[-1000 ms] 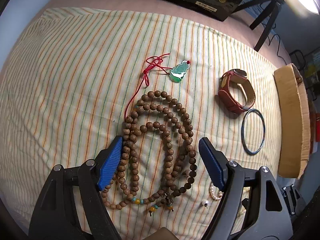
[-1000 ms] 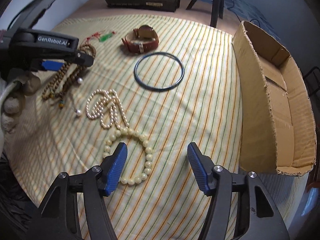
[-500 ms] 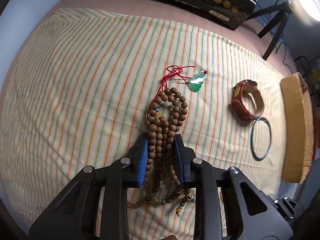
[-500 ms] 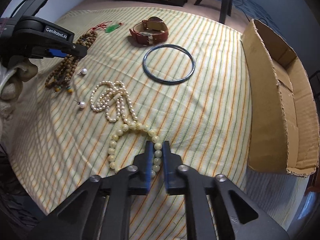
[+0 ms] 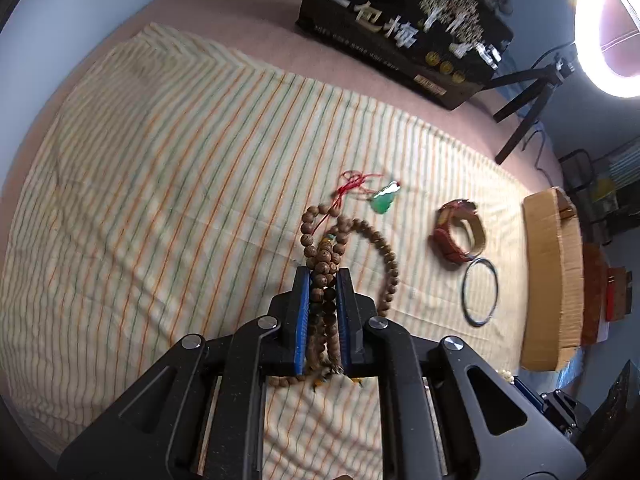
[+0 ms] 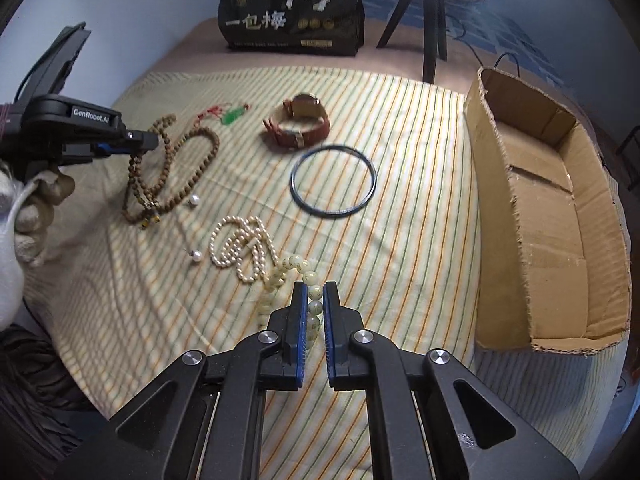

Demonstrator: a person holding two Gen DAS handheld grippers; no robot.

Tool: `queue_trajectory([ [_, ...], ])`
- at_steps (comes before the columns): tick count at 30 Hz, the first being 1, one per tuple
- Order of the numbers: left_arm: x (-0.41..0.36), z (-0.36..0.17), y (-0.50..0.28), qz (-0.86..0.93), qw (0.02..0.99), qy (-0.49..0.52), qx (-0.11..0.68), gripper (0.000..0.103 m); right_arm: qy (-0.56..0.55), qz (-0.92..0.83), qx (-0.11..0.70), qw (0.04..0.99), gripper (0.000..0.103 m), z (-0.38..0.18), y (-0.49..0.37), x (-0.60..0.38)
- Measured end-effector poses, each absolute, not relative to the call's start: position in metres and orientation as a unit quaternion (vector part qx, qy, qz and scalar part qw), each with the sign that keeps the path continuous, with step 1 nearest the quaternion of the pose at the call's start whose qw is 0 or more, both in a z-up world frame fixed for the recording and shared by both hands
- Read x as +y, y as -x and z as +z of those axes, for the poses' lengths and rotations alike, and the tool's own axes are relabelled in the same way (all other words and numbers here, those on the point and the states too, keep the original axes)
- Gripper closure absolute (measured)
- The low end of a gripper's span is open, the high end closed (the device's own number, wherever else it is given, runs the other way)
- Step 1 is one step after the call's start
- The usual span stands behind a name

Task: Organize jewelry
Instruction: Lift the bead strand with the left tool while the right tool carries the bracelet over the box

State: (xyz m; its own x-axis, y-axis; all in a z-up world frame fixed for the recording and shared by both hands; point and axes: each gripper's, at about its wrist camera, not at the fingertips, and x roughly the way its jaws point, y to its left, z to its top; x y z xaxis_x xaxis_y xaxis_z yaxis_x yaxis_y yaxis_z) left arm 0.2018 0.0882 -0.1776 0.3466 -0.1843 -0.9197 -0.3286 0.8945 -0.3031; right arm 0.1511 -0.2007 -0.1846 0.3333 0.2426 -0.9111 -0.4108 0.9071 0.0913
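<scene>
My left gripper (image 5: 323, 276) is shut on the brown wooden bead necklace (image 5: 326, 254) and holds it lifted, loops hanging above the striped cloth; it also shows in the right wrist view (image 6: 172, 168). My right gripper (image 6: 315, 294) is shut on the cream bead bracelet (image 6: 298, 266), which trails down to the cloth beside the pearl necklace (image 6: 244, 246). A green pendant on red cord (image 5: 385, 199), a red-brown watch (image 6: 298, 126) and a dark bangle (image 6: 334, 184) lie on the cloth. An open cardboard box (image 6: 560, 216) stands at the right.
Two pearl earrings (image 6: 195, 200) (image 6: 197, 256) lie near the wooden beads. A black printed box (image 6: 292, 12) stands at the far edge with tripod legs (image 6: 430, 12) beside it. A ring light (image 5: 612, 28) glows at the upper right in the left wrist view.
Both grippers went from open to shut, the left on the wooden beads, the right on the cream bracelet. Both have since lifted their strands up off the cloth.
</scene>
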Motion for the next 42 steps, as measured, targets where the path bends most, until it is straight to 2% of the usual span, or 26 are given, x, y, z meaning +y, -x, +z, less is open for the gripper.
queue_trajectory([
  [10, 0.061, -0.108, -0.203, -0.006, 0.843, 0.226, 0.487, 0.092, 0.037, 0.195, 0.477, 0.856, 0.097, -0.129, -0.152, -0.217],
  [21, 0.008, -0.029, -0.201, -0.078, 0.888, 0.198, 0.408, 0.092, 0.013, 0.155, 0.430, 0.889, 0.097, -0.094, -0.162, -0.253],
  [36, -0.095, 0.023, -0.239, -0.185, 0.888, 0.180, 0.381, 0.092, -0.038, 0.058, 0.411, 0.909, 0.097, -0.076, -0.179, -0.355],
  [42, -0.138, 0.028, -0.263, -0.215, 0.884, 0.173, 0.377, 0.092, -0.050, 0.032, 0.420, 0.906, 0.097, -0.084, -0.183, -0.386],
])
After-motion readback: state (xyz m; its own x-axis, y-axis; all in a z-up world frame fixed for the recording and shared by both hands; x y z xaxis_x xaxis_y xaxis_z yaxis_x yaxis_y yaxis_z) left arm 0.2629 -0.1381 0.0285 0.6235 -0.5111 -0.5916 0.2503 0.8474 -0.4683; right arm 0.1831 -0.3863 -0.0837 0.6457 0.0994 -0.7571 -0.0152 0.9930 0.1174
